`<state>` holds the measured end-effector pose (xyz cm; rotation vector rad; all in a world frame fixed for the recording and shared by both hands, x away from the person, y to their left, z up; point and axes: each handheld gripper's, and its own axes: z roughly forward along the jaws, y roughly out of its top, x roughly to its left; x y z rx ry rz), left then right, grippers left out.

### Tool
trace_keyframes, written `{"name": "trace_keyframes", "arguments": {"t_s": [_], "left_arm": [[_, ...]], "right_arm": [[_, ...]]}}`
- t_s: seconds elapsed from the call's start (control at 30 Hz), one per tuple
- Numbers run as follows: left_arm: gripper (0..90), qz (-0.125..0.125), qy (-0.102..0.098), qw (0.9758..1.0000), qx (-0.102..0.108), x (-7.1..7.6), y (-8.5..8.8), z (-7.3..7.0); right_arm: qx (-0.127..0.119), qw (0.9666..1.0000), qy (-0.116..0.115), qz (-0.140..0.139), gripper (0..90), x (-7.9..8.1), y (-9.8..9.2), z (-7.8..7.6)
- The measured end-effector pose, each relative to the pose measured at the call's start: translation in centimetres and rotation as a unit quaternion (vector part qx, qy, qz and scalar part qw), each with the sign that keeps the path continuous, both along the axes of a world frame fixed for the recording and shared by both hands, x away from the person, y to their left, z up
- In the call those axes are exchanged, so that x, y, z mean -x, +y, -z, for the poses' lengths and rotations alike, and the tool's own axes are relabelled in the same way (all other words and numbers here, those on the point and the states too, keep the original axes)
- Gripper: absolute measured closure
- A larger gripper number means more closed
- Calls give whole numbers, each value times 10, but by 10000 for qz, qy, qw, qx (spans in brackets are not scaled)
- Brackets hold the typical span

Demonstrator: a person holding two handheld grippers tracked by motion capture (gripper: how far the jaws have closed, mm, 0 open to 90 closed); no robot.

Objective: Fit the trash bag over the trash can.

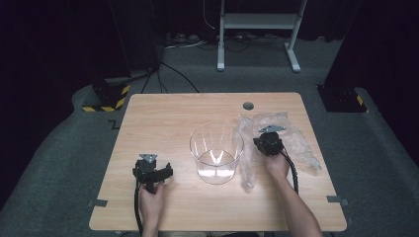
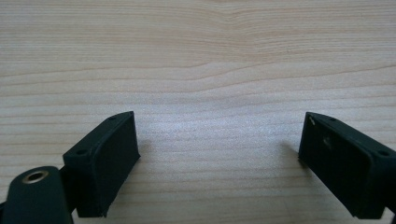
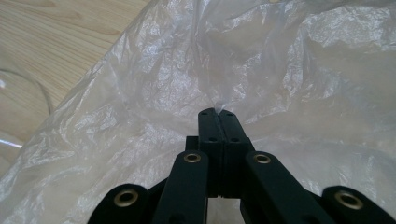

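A crumpled clear plastic bag [image 1: 291,140] lies on the right half of the wooden table [image 1: 163,118], beside a clear round plastic container [image 1: 216,152] standing upright at the middle. My right gripper [image 1: 268,139] sits over the bag, held by a hand. In the right gripper view its jaws are pressed together with a pinch of the plastic bag [image 3: 140,93] film sticking out at the right gripper's [image 3: 218,113] tips. My left gripper [image 1: 152,169] rests low at the front left of the table. The left gripper [image 2: 218,140] stands wide open over bare wood, nothing between its jaws.
The container's rim [image 3: 28,93] shows at the left of the right gripper view. A round cable hole [image 1: 248,105] sits near the table's far edge. Beyond the table stand a white frame [image 1: 257,22] and yellow-black striped bases [image 1: 106,101] on grey carpet.
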<state>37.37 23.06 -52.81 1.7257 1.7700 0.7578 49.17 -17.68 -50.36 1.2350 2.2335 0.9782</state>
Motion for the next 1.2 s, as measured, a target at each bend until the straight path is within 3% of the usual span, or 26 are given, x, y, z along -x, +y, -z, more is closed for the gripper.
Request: {"name": "trace_keyframes", "arguments": {"t_s": [0.6,1.0,1.2], "left_arm": [[120,-17,5,10000,1,0,0,0],[122,-32,-10,10000,9,0,-1,0],[144,-54,-35,10000,8,2,-2,0]], "right_arm": [[-425,9990,-33,-157,900,36,-30,-19],[-644,9960,-342,-508,900,62,-38,-50],[-631,9949,-550,-554,900,71,-37,-59]]}}
